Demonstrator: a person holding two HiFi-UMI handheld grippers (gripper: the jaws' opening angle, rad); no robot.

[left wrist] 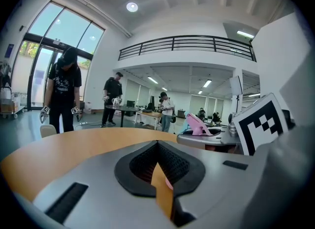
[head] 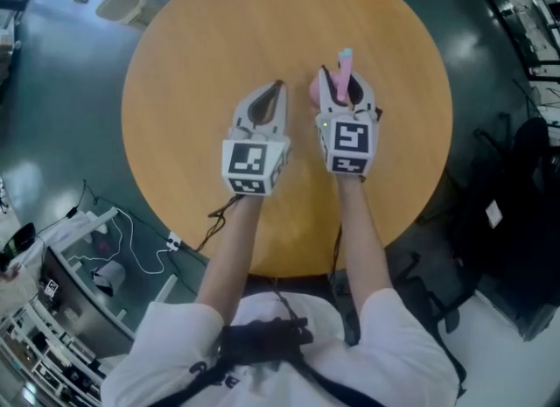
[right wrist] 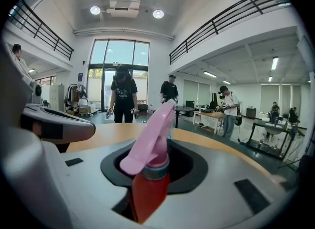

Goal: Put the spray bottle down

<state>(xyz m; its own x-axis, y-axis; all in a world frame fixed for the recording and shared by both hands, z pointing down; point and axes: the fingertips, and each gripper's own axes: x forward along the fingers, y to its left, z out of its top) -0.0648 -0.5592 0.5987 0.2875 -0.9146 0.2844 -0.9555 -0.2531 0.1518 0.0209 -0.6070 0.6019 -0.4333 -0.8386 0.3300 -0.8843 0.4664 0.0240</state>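
Observation:
My right gripper is shut on the spray bottle, which has a pink trigger head and a red body. In the right gripper view the spray bottle stands upright between the jaws, its nozzle pointing away. It is held just over the middle of the round wooden table; whether its base touches the top is hidden. My left gripper is beside it on the left, its jaws closed to a point with nothing in them. In the left gripper view the left gripper shows only a thin slit of table.
A pale bin stands on the floor beyond the table's far left edge. Cables and a rack lie at the lower left, black bags and stands at the right. Several people stand at other tables in the hall.

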